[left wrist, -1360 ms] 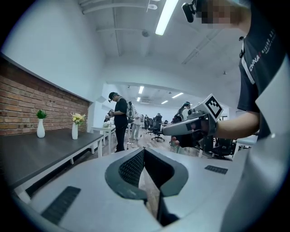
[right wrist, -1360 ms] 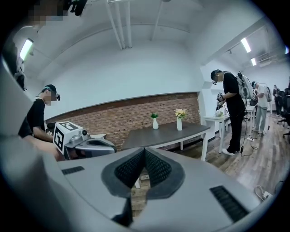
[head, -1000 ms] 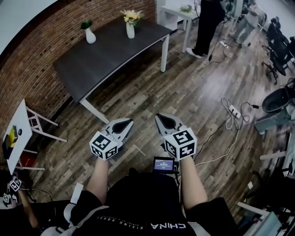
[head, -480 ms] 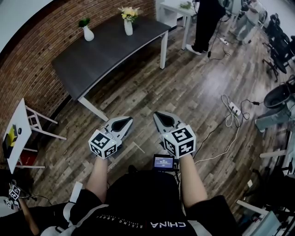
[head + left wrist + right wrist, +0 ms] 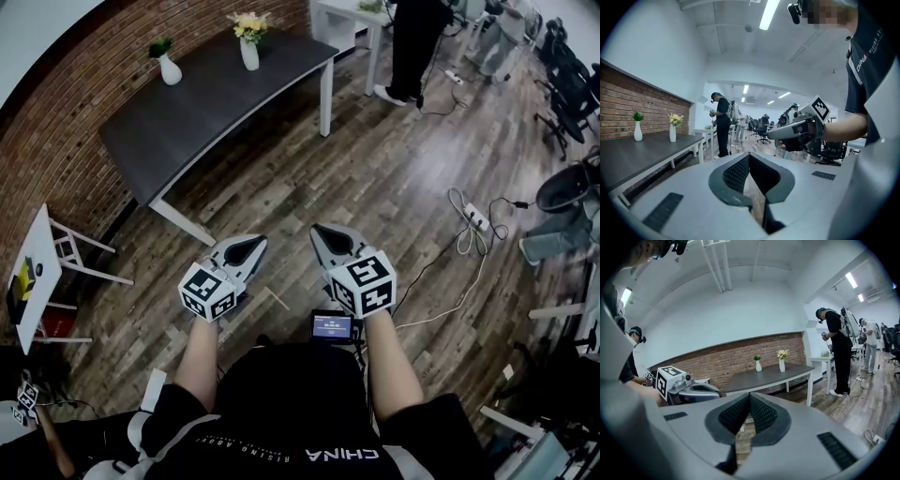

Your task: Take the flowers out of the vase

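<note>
A white vase (image 5: 249, 53) with yellow flowers (image 5: 247, 24) stands near the far end of a dark table (image 5: 197, 108); it also shows as the vase (image 5: 782, 364) in the right gripper view and the vase (image 5: 672, 132) in the left gripper view. A second white vase with a green plant (image 5: 167, 66) stands to its left. My left gripper (image 5: 249, 244) and right gripper (image 5: 321, 234) hang side by side over the wooden floor, well short of the table. Both are shut with nothing between the jaws.
A person in black (image 5: 410, 42) stands by a white side table (image 5: 352, 14) beyond the dark table. A power strip with cables (image 5: 473, 222) lies on the floor to the right. A white stool (image 5: 56, 262) stands at the left by the brick wall.
The table and vases have shifted up and left in the head view as I move across the floor. Both grippers keep their pose and stay shut.
</note>
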Demonstrator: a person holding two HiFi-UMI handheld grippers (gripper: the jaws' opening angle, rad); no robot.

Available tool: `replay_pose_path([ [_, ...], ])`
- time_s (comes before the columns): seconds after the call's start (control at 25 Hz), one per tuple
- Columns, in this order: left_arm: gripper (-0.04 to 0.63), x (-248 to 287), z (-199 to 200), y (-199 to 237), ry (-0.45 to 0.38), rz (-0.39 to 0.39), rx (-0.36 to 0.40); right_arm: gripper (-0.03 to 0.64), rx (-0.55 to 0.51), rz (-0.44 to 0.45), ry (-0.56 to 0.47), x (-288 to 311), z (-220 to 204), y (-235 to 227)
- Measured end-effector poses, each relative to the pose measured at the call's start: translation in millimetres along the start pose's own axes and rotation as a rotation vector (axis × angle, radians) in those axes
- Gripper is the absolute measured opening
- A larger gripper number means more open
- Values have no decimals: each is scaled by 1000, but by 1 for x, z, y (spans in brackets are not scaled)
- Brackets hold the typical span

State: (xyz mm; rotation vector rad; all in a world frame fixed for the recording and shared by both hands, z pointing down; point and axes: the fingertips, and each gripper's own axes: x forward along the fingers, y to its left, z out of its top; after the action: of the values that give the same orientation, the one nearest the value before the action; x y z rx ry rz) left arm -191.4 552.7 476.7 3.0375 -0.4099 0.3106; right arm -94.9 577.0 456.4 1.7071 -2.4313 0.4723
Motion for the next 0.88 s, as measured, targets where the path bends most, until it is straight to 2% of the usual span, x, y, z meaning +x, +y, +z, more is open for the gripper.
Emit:
replay_pose_path([
  [0.28, 3, 25, -5, -8, 16, 29, -23, 6, 17, 16, 15, -6, -9, -32],
  [0.48, 3, 47, -10, 10, 32, 29, -41, 6, 45, 18, 26, 11, -12, -56],
  [0.6, 3, 65, -7, 32, 13, 23, -58, 6, 62, 14, 25, 32, -9, -74],
  [0.72, 3, 82, -3, 68, -30, 24, -115, 6, 73, 10, 39, 60, -4, -92],
  [0.88, 3, 114, 1, 123, -21, 21, -124, 6, 59, -13, 54, 100, 16, -122],
])
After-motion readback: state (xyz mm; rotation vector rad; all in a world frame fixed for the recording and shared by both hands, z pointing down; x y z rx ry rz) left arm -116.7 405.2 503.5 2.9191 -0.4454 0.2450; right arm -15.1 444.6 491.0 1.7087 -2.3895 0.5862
